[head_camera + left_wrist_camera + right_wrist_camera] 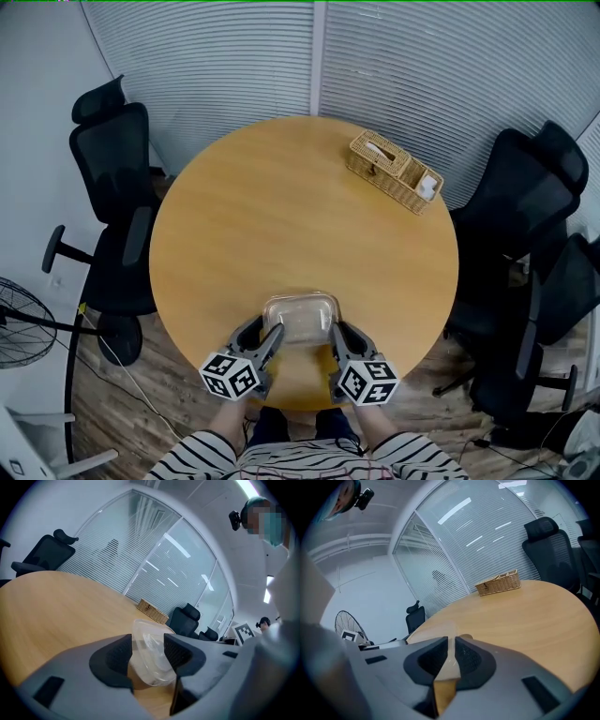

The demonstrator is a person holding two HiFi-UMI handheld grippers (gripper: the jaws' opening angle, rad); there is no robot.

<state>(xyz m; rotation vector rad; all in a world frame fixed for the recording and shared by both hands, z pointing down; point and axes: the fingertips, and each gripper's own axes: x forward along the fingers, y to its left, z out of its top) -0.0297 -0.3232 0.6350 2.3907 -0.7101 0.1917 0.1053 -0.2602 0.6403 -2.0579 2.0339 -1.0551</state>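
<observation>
A round wooden table (281, 216) fills the middle of the head view, in front of a wall of slatted blinds. A black office chair (117, 187) stands at the left of the frame, and more black chairs (525, 197) crowd the right edge. A floor fan (19, 323) shows at the lower left, on the wood-plank floor. A wicker basket (394, 172) sits on the table in the upper right, near the far edge and well apart from everything else.

A clear plastic container (300, 317) is at the near edge of the table, low in the centre of the frame, between the two grippers. The left gripper (270, 336) meets its left side. In the left gripper view its jaws stand fairly wide, with a rounded corner of the container between them and both pads against the clear wall. The right gripper (335, 336) meets the container's right side. In the right gripper view its jaws are drawn almost together, pinching a thin clear edge of the container. A person's striped sleeves (216, 459) show along the bottom edge of the head view.
</observation>
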